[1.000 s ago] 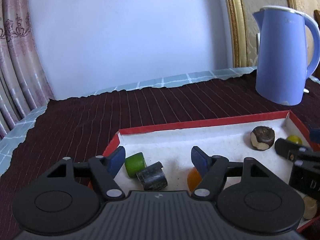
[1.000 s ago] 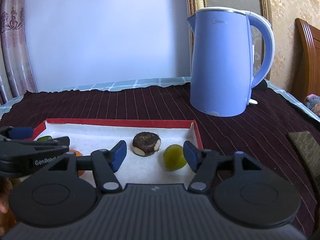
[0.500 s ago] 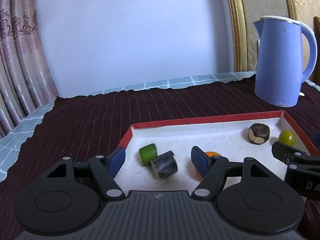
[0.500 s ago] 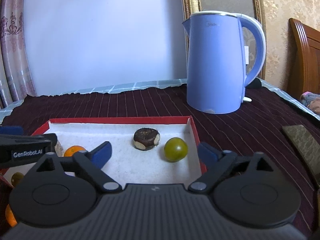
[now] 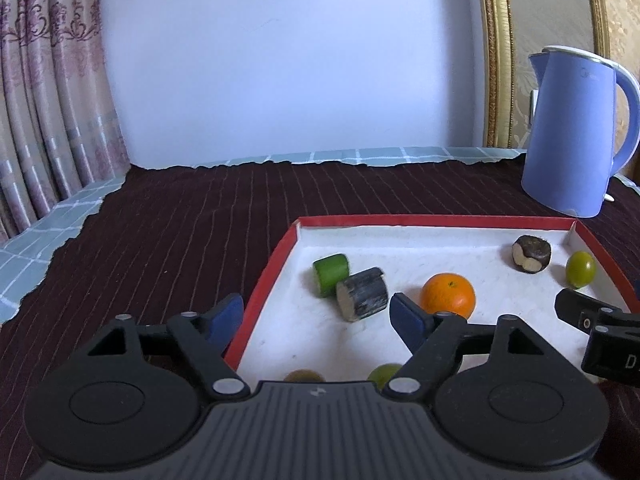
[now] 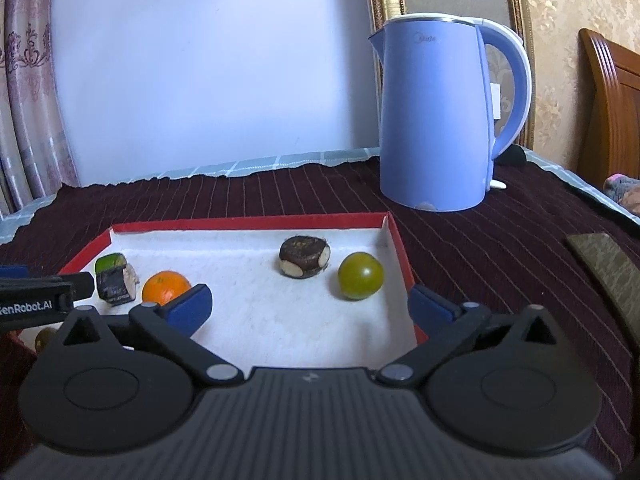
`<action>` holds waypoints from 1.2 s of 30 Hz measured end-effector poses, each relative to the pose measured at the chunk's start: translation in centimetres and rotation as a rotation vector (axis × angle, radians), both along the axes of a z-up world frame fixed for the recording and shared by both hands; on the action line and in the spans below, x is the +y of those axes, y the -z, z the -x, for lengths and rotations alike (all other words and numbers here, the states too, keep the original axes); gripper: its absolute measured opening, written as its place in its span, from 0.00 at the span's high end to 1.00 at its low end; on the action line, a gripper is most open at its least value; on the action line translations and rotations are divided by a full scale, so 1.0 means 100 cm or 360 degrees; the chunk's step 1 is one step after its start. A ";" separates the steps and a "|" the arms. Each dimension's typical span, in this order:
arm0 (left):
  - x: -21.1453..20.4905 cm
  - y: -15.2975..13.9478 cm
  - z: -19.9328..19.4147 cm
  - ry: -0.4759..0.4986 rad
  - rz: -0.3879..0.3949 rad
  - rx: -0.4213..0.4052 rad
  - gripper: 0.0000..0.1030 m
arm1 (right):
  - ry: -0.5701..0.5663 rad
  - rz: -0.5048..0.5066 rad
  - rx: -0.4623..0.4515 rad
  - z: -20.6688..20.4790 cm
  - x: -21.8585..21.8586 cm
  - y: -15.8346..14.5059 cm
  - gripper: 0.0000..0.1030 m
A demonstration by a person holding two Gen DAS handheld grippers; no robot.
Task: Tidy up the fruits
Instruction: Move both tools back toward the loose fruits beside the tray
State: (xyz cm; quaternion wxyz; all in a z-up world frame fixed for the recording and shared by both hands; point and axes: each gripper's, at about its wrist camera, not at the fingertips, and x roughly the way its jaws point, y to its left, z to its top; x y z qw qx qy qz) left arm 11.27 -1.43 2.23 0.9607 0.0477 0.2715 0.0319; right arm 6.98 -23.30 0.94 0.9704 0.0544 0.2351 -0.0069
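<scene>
Low in the left wrist view, the left tongs (image 5: pixel 316 312) gape released over the red-rimmed tray's (image 5: pixel 436 220) left edge; rightward lie a green cylinder (image 5: pixel 330 274), dark log piece (image 5: pixel 362 294), orange (image 5: pixel 448 295), brown nut-studded piece (image 5: pixel 531 253) and green fruit (image 5: pixel 580 269). Low in the right wrist view, the right tongs (image 6: pixel 310 306) stand released, empty.

I see open white floor in the tray's (image 6: pixel 248 222) middle, between the orange (image 6: pixel 166 287) on the left and the green fruit (image 6: pixel 360 275) on the right. The kettle (image 6: pixel 436 116) blocks the worktop's (image 6: pixel 480 248) far right.
</scene>
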 end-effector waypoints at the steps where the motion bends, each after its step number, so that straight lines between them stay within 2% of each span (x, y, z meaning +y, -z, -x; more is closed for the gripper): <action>1: 0.001 0.001 0.002 -0.0006 0.0002 0.0000 0.22 | -0.0002 0.0008 -0.0002 0.002 0.002 0.000 0.00; 20: 0.039 0.010 0.029 -0.0074 0.0121 0.0012 0.21 | -0.0044 0.0022 -0.0049 0.036 0.023 0.006 0.00; 24: 0.045 0.010 0.040 -0.0077 0.0123 -0.0034 0.14 | -0.0106 0.0020 -0.0046 0.047 0.029 0.006 0.00; 28: 0.050 0.013 0.052 -0.0102 0.0104 -0.0057 0.13 | -0.0190 0.0012 -0.0034 0.055 0.037 0.007 0.00; 32: 0.061 0.015 0.067 -0.0004 0.0182 -0.0040 0.13 | -0.0196 0.0100 -0.0016 0.060 0.047 0.008 0.00; 36: 0.064 0.017 0.083 0.0234 0.0226 -0.0012 0.13 | -0.0174 0.0138 -0.0004 0.061 0.050 0.009 0.00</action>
